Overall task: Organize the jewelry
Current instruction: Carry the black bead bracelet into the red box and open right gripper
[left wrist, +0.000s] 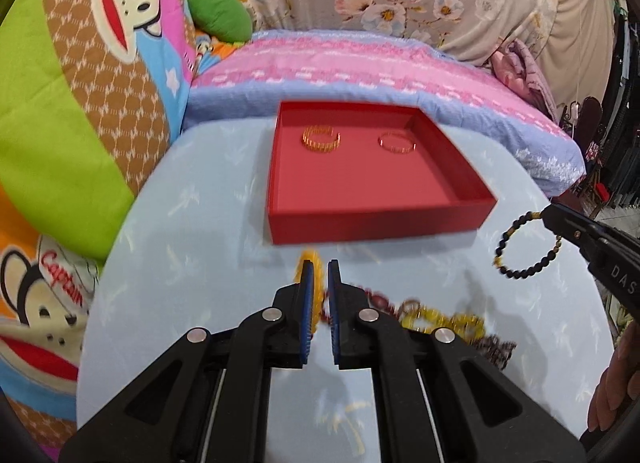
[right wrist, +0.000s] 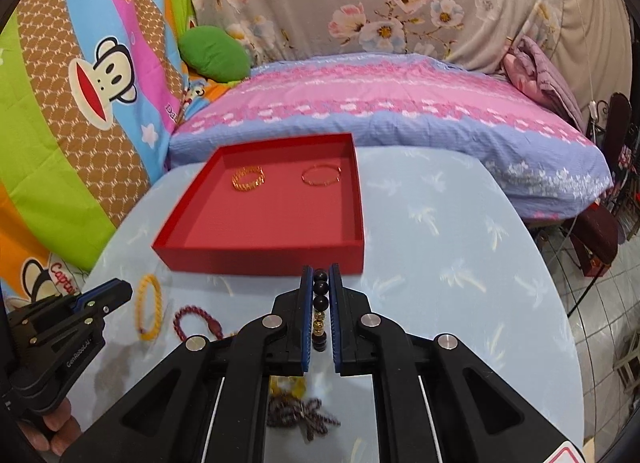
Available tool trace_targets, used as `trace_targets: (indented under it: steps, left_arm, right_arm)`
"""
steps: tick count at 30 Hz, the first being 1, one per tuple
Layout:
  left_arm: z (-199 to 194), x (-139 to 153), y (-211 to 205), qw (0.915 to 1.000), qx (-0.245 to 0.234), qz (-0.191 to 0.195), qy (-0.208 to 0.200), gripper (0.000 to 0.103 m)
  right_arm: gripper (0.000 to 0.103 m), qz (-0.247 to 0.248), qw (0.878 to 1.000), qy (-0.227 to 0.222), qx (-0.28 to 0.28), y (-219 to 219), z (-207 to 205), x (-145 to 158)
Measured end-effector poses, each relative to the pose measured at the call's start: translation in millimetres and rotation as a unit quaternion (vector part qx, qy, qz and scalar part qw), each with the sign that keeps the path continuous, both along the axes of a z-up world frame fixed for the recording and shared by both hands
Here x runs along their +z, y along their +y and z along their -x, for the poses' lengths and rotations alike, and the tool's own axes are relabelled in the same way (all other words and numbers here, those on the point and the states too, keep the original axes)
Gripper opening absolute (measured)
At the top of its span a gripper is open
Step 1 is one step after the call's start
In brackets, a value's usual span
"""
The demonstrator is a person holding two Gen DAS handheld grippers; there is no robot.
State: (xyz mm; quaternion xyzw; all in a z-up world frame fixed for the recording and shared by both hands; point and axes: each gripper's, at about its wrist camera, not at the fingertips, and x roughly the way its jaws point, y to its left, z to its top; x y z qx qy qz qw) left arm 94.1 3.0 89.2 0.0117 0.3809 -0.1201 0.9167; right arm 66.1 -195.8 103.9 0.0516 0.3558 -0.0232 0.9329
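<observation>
A red tray [left wrist: 376, 223] [right wrist: 256, 259] sits on the light blue table and holds a gold chain bracelet [left wrist: 321, 139] [right wrist: 249, 178] and a thin gold bangle [left wrist: 397, 142] [right wrist: 321, 175]. My right gripper [right wrist: 321, 275] [left wrist: 550, 215] is shut on a black bead bracelet [right wrist: 320, 303] [left wrist: 524, 247], held above the table right of the tray. My left gripper [left wrist: 321, 269] [right wrist: 120, 287] is shut on a yellow bead bracelet [left wrist: 310, 259] [right wrist: 149, 313] just before the tray's near wall. A dark red bracelet [right wrist: 197, 321] lies beside it.
More loose jewelry lies on the table [left wrist: 192, 223]: yellow pieces [left wrist: 444, 319] and a dark braided piece [right wrist: 302, 415] under my right gripper. A pink and blue bed [right wrist: 384, 111] stands behind the table. Cartoon fabric [left wrist: 80, 103] hangs at the left.
</observation>
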Motion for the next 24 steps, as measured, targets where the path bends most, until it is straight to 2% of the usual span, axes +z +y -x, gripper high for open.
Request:
trace_targets:
  steps: [5,13,19,24]
  left_arm:
    - [-36,31,-11,0.9995,-0.021,0.001,-0.025,0.007]
    - [-107,45,-32,0.9986,-0.037,0.018,-0.033,0.007]
    - [-160,25,-39,0.9971,-0.051,0.057,0.005,0.007]
    - [-194,-8,-45,0.9964,-0.044,0.058,0.044,0.007]
  right_arm:
    - [0.007,0.003,1.0,-0.016,0.022,2,-40,26]
    - [0.008,-0.014,0.999,-0.013,0.051,11,-120,34]
    - [0.008,-0.05,0.997,0.014,0.062,12,-170,13]
    - [0.008,-0.065,0.995,0.062,0.053,6,-205,-28]
